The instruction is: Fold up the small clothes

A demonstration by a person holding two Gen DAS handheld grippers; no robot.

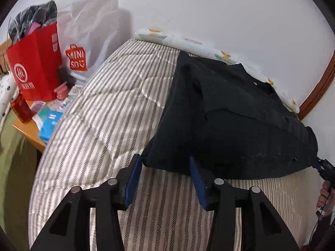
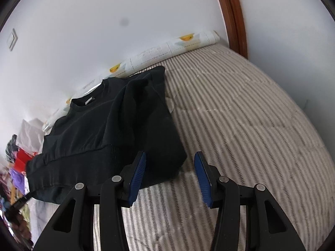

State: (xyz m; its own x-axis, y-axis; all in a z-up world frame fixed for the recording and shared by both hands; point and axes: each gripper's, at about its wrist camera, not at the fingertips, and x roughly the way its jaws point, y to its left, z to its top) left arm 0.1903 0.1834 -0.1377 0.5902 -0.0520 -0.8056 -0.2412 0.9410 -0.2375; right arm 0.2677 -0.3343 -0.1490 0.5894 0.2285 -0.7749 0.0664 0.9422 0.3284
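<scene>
A black top (image 1: 230, 121) lies folded on the striped bed cover (image 1: 108, 108), its collar toward the wall. My left gripper (image 1: 165, 159) is open, with its blue fingertips at the garment's near left corner; the hem edge sits between them, unpressed. In the right wrist view the same black top (image 2: 104, 129) fills the left half. My right gripper (image 2: 170, 154) is open, and the garment's near right corner reaches in between its blue pads (image 2: 138, 173) without being pinched. The right gripper's tip (image 1: 325, 168) and a hand (image 1: 323, 194) also show at the left wrist view's right edge.
A red paper bag (image 1: 35, 67) stuffed with clothes and a white MINISO bag (image 1: 88, 31) stand on a cluttered bedside table (image 1: 27, 131) at the left. A patterned white roll (image 2: 167, 52) lines the wall. A brown door frame (image 2: 234, 14) rises at the bed's far right.
</scene>
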